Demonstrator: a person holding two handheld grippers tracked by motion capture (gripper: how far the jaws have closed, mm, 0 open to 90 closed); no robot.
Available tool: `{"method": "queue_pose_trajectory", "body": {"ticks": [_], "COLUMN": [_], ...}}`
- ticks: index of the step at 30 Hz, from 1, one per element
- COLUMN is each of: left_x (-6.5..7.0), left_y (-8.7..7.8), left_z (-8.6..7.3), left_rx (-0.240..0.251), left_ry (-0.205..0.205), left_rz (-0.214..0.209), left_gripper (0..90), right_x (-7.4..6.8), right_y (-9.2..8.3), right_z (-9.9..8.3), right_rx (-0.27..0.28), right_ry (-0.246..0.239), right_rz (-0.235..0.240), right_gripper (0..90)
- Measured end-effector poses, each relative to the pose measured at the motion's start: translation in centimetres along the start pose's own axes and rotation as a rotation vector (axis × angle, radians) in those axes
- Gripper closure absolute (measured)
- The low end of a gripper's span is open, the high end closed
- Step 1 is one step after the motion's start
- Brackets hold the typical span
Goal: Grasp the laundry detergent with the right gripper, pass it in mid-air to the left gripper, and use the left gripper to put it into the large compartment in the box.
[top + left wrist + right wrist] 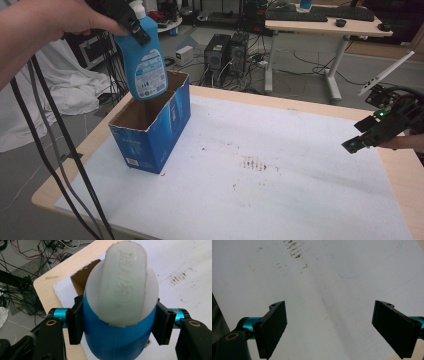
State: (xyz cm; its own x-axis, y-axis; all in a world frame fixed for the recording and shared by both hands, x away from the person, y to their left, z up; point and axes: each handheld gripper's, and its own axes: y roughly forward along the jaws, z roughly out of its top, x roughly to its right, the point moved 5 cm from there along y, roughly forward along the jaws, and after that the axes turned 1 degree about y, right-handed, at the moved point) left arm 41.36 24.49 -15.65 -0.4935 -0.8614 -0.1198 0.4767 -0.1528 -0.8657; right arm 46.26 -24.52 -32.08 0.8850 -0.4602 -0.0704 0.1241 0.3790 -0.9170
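We are clamping our left gripper [117, 325] on the shoulders of the blue bottle [145, 60], which is hanging cap-up with its base just inside the open top of the blue cardboard box [150, 132]. Our right gripper [329, 327] is hovering wide open over the white mat [280, 180].

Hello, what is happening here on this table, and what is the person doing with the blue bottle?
The person's left gripper is shut on a blue bottle with a white cap and holds it just above an open blue cardboard box, its bottom about level with the opening. The box stands near the left side of the white-covered table. The right gripper hangs open and holds nothing, over the table's right part. The bottle looks ready to go in.
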Motion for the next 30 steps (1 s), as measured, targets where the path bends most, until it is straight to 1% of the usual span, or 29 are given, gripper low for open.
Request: {"method": "queue_pose_trajectory", "body": {"ticks": [1, 2, 3, 4, 5, 6, 7, 8, 9, 10, 11, 12, 13, 14, 15, 16, 17, 18, 20, 21, 22, 23, 25, 26, 27, 28, 29, 30], "left_x": [0.0, -0.1, -0.1, -0.1, -0.1, 0.0, 0.0, 0.0, 0.0, 0.0, 0.0, 0.0, 0.0, 0.1, 0.1, 0.2, 0.2, 0.3, 0.3, 0.3, 0.4, 0.4, 0.5, 0.6, 0.7, 0.7, 0.7, 0.8], "left_y": [0.0, 0.6, 0.6, 1.2, 1.2, 1.9, 1.9, 2.6, 2.6, 3.3, 3.3, 4.0, 4.0, 4.8, 4.8, 5.5, 5.5, 6.3, 7.0, 7.0, 7.7, 7.7, 8.6, 9.0, 9.4, 9.7, 9.7, 10.4], "left_z": [0.0, -0.5, -0.5, -0.9, -0.9, -1.5, -1.5, -2.0, -2.0, -2.5, -2.5, -3.1, -3.1, -3.6, -3.6, -4.1, -4.1, -4.6, -5.0, -5.0, -5.4, -5.4, -6.0, -6.2, -6.5, -6.7, -6.7, -7.2], "left_rx": [0.0, -0.006, -0.006, -0.013, -0.013, -0.024, -0.024, -0.033, -0.033, -0.042, -0.042, -0.048, -0.048, -0.052, -0.052, -0.059, -0.059, -0.066, -0.076, -0.076, -0.074, -0.074, -0.075, -0.076, -0.077, -0.085, -0.085, -0.095], "left_ry": [0.0, -0.006, -0.006, -0.008, -0.008, -0.006, -0.006, -0.005, -0.005, -0.009, -0.009, -0.017, -0.017, -0.018, -0.018, -0.023, -0.023, -0.021, -0.021, -0.021, -0.022, -0.022, -0.015, -0.019, -0.026, -0.023, -0.023, -0.025], "left_rz": [0.0, -0.001, -0.001, -0.002, -0.002, 0.001, 0.001, 0.001, 0.001, -0.004, -0.004, -0.012, -0.012, -0.02, -0.02, -0.026, -0.026, -0.029, -0.029, -0.029, -0.028, -0.028, -0.031, -0.031, -0.034, -0.037, -0.037, -0.047], "left_gripper": [38.2, 38.2, 38.2, 38.2, 38.2, 38.2, 38.2, 38.2, 38.1, 38.2, 38.1, 38.2, 38.1, 38.2, 38.2, 38.2, 38.1, 38.1, 38.1, 38.2, 38.1, 38.2, 38.1, 38.1, 38.1, 38.1, 38.1, 38.2], "right_x": [0.0, 0.0, 0.0, 0.0, 0.0, -0.1, -0.1, -0.1, -0.1, -0.2, -0.2, -0.2, -0.2, -0.2, -0.2, -0.2, -0.3, -0.3, -0.2, -0.2, -0.2, -0.2, -0.2, -0.2, -0.2, -0.3, -0.3, -0.3], "right_y": [0.0, 0.0, 0.0, 0.0, 0.0, 0.0, 0.0, 0.1, 0.2, 0.2, 0.3, 0.3, 0.3, 0.4, 0.4, 0.4, 0.4, 0.4, 0.3, 0.3, 0.3, 0.3, 0.3, 0.4, 0.4, 0.5, 0.5, 0.5], "right_z": [0.0, -0.1, -0.1, -0.1, -0.1, -0.2, -0.2, -0.2, -0.3, -0.3, -0.4, -0.5, -0.5, -0.6, -0.6, -0.7, -0.8, -0.8, -0.9, -0.9, -1.0, -1.0, -1.1, -1.2, -1.2, -1.3, -1.3, -1.3], "right_rx": [0.0, -0.001, -0.001, -0.003, -0.003, -0.006, -0.009, -0.009, -0.011, -0.014, -0.016, -0.019, -0.018, -0.018, -0.018, -0.022, -0.023, -0.023, -0.021, -0.021, -0.02, -0.02, -0.023, -0.022, -0.023, -0.025, -0.025, -0.027], "right_ry": [0.0, 0.002, 0.002, 0.0, 0.0, 0.0, -0.002, -0.006, -0.004, -0.005, -0.01, -0.008, -0.006, -0.006, -0.006, -0.007, -0.008, -0.008, -0.006, -0.006, -0.006, -0.005, -0.005, -0.007, -0.009, -0.006, -0.006, -0.012], "right_rz": [0.0, -0.001, -0.001, -0.001, -0.001, -0.002, -0.002, -0.002, -0.002, -0.002, -0.002, -0.004, -0.003, -0.002, -0.002, -0.002, -0.001, 0.001, 0.0, 0.0, 0.0, -0.001, 0.0, 0.0, 0.001, 0.0, 0.0, 0.001], "right_gripper": [12.3, 12.3, 12.3, 12.3, 12.3, 12.3, 12.3, 12.3, 12.3, 12.3, 12.3, 12.3, 12.3, 12.3, 12.3, 12.3, 12.3, 12.3, 12.3, 12.3, 12.3, 12.3, 12.3, 12.3, 12.3, 12.3, 12.3, 12.3]}}
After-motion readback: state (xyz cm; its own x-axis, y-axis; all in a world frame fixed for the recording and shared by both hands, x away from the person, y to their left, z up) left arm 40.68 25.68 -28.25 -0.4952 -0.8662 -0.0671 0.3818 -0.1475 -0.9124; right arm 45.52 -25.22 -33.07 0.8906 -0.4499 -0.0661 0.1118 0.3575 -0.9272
